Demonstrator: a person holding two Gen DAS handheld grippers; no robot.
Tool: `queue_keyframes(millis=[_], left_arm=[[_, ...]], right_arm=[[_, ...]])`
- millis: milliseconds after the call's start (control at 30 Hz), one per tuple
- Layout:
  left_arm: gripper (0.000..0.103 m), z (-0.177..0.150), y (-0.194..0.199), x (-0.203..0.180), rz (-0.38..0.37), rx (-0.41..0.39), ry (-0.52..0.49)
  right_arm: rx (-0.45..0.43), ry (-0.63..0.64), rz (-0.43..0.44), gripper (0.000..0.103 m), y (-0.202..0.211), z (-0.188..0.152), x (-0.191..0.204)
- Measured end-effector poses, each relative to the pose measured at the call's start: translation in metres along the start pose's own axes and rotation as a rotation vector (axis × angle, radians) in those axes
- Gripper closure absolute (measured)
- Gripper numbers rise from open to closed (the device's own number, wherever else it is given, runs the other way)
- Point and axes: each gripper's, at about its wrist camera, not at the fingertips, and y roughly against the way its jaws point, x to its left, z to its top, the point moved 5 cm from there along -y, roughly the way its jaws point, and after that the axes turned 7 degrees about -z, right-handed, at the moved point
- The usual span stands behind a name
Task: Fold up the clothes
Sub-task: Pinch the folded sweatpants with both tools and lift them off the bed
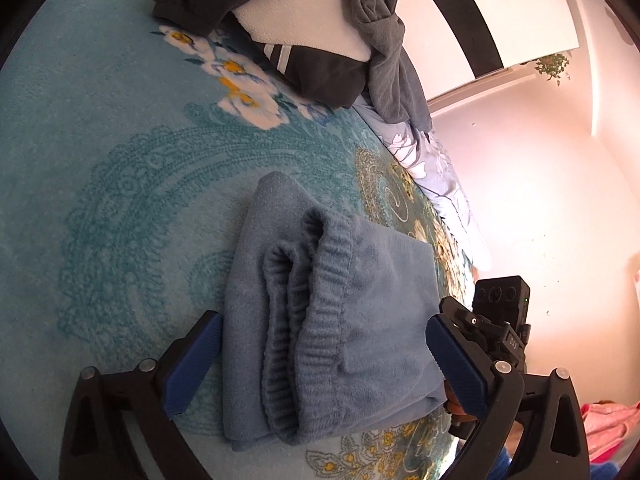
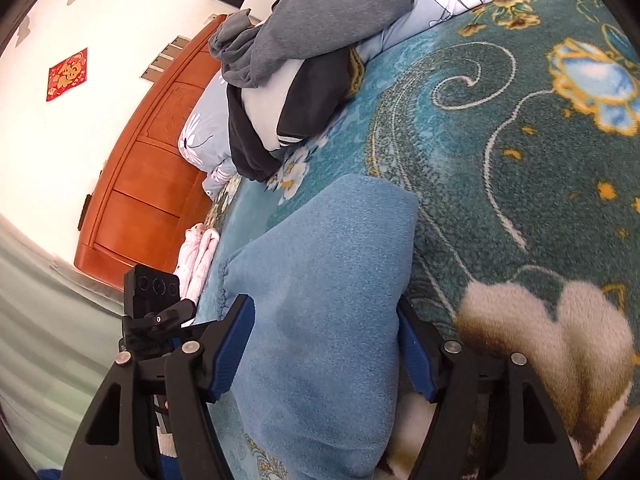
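The blue fleece trousers (image 1: 320, 320) lay folded into a thick bundle on the teal floral blanket (image 1: 120, 200) that covered the bed. Their fabric was soft and nappy, a dusty blue, and in the left wrist view the ribbed elastic waistband (image 1: 316, 320) curled open across the top of the bundle, showing several layers stacked inside one another. A smooth folded edge ran along the far side.

The left gripper (image 1: 320, 364) stood wide, its blue-padded fingers (image 1: 192, 364) set either side of the bundle without pinching it. The right gripper (image 2: 324, 356) was also spread wide around a smooth, unribbed part of the same cloth (image 2: 328, 280); whether its pads pressed the fabric was hard to tell, since the far pad was partly hidden behind the fold.

Further up the bed a heap of unfolded clothes (image 1: 320, 20) waited: a grey garment (image 2: 320, 12) draped over a dark one with white stripes (image 1: 316, 68). Beyond the heap stood a wooden headboard (image 2: 148, 160), and something pink (image 2: 200, 256) lay at the blanket's edge.
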Motion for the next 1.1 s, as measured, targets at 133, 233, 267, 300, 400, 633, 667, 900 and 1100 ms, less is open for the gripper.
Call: queue_keyframes(millis=[133,233,267,300,400,633,667,900,1100], left_arm=[[0.009,-0.008,0.002,-0.003,0.013,-0.002,-0.010],[0.028,-0.010,0.008,0.001,0.074,-0.033,-0.003],[0.037,-0.011,0.010,0.003,0.096,-0.045,0.004],[0.041,-0.012,0.012,0.004,0.109,-0.056,0.006],[0.051,-0.015,0.016,0.008,0.136,-0.084,0.010],[0.065,-0.021,0.025,0.000,0.141,-0.129,0.014],[0.066,-0.021,0.027,-0.003,0.137,-0.135,0.007],[0.068,-0.021,0.055,-0.017,0.072,-0.183,-0.014],[0.068,-0.017,0.116,-0.008,0.056,-0.288,-0.006]], right_arm=[[0.007,-0.001,-0.020,0.043,0.003,-0.009,-0.003],[0.002,-0.015,-0.029,0.048,0.005,-0.012,-0.005],[0.000,-0.022,-0.030,0.049,0.006,-0.012,-0.006],[-0.001,-0.027,-0.035,0.049,0.006,-0.012,-0.006],[-0.005,-0.039,-0.048,0.052,0.006,-0.011,-0.006],[-0.019,-0.072,-0.051,0.063,0.012,-0.009,-0.004],[-0.021,-0.070,-0.048,0.065,0.013,-0.008,-0.002],[-0.019,-0.013,-0.058,0.071,0.011,-0.001,0.028],[-0.001,0.066,-0.015,0.072,-0.016,0.013,0.080]])
